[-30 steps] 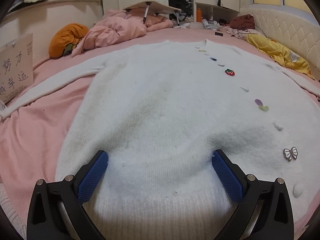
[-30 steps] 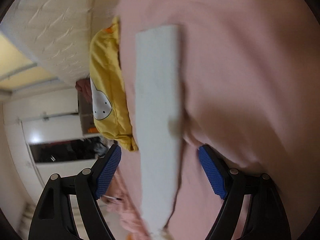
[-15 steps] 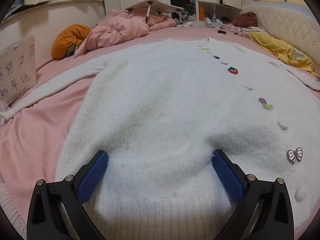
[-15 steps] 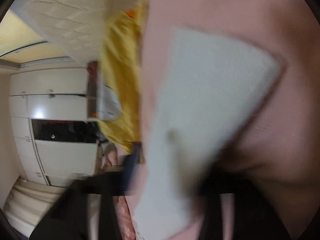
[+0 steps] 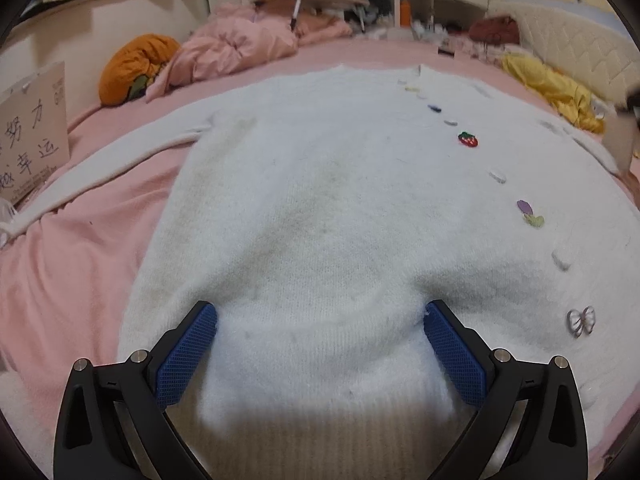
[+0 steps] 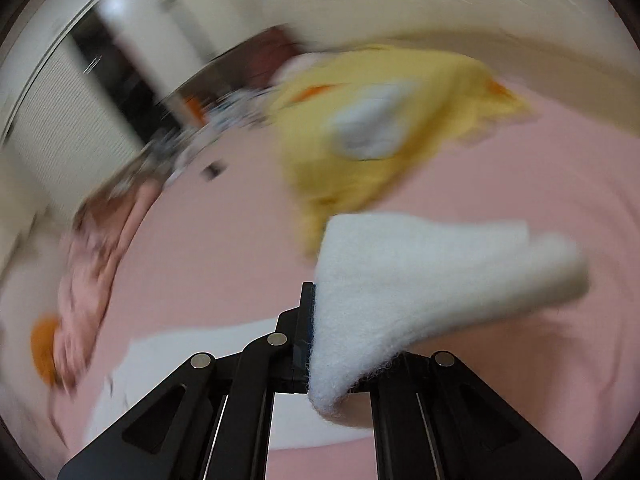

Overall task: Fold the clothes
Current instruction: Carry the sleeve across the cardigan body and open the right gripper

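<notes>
A white fuzzy cardigan [image 5: 320,208] is spread flat on the pink bed [image 5: 72,264], its front turned up and its row of buttons and small charms, among them a strawberry charm [image 5: 468,139] and a butterfly charm [image 5: 581,321], running down the right of the left wrist view. One sleeve [image 5: 104,168] is stretched out to the left across the sheet. The left claw [image 5: 320,320] is set at the hem of the cardigan with its jaws wide apart; the knit fills the space between the blue pads [image 5: 188,354], but nothing is pinched.

In the blurred right wrist view, the right claw [image 6: 312,344] is seen with its jaws brought together on the other sleeve [image 6: 420,276], whose white knit is clamped at the tips and bulges out to the right, raised off the sheet. More of the white cardigan is seen lower left, beneath the claw. A yellow garment [image 6: 380,128] lies beyond on the bed, and a rumpled pink quilt [image 5: 236,48] is piled at the far side.
</notes>
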A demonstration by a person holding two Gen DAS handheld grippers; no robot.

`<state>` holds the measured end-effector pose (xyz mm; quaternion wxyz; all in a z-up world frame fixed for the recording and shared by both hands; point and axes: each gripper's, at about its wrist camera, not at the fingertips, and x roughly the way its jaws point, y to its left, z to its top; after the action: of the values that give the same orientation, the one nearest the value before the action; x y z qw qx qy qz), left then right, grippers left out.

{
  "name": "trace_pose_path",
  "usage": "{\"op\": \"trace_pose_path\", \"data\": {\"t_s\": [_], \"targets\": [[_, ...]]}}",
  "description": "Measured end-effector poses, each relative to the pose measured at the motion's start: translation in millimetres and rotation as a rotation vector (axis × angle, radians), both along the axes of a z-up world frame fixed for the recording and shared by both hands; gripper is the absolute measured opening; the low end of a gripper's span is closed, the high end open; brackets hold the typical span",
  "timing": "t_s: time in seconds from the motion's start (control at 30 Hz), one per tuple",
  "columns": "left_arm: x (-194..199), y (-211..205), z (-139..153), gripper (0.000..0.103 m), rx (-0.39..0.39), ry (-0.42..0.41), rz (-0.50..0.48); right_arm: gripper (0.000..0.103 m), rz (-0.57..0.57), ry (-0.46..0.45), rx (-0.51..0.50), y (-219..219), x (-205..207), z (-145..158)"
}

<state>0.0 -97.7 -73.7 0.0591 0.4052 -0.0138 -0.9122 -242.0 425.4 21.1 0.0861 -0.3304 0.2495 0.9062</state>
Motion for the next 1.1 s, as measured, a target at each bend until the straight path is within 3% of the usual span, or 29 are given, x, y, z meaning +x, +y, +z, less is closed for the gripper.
{"op": "trace_pose_path", "data": {"t_s": [0.07,0.13,0.27,0.47,0.6,0.73,0.8,0.83,0.97,1.0,1.1], "targets": [[0.7,-0.8,12.6,0.103,-0.015,0.005,0.011,0.006,0.110,0.013,0.042,-65.9,-21.5,11.7],[8.7,-6.1,27.2,0.103,-0.015,0.064,0.031,0.006,0.196,0.018,0.068,-122.5,-37.8,22.4],[17.9,-36.7,43.9,0.103,0.056,0.134,0.129,0.006,0.387,0.005,0.117,-252.3,-75.2,37.3],[29.3,-91.5,46.2,0.103,0.134,0.205,0.333,0.006,0.610,-0.089,0.217,-426.8,-88.5,-2.9],[25.8,-109.1,39.8,0.103,0.215,0.212,0.375,0.006,0.676,-0.173,0.290,-493.7,-88.6,-34.6],[20.6,-116.2,34.2,0.103,0.274,0.210,0.377,0.006,0.705,-0.259,0.355,-520.5,-87.8,-66.9],[18.9,-117.6,33.7,0.103,0.292,0.208,0.372,0.011,0.754,-0.330,0.411,-529.9,-94.1,-82.7],[18.8,-118.3,34.3,0.103,0.299,0.213,0.371,0.015,0.786,-0.340,0.497,-538.9,-90.9,-88.1],[18.8,-121.7,34.0,0.103,0.339,0.222,0.380,0.021,0.923,-0.280,1.044,-590.0,-56.1,-100.7],[18.3,-123.0,33.1,0.103,0.353,0.220,0.385,0.021,0.940,-0.263,1.143,-598.7,-48.2,-104.3],[18.3,-125.9,30.8,0.103,0.372,0.211,0.397,0.021,0.941,-0.220,1.308,-610.1,-30.7,-117.1]]}}
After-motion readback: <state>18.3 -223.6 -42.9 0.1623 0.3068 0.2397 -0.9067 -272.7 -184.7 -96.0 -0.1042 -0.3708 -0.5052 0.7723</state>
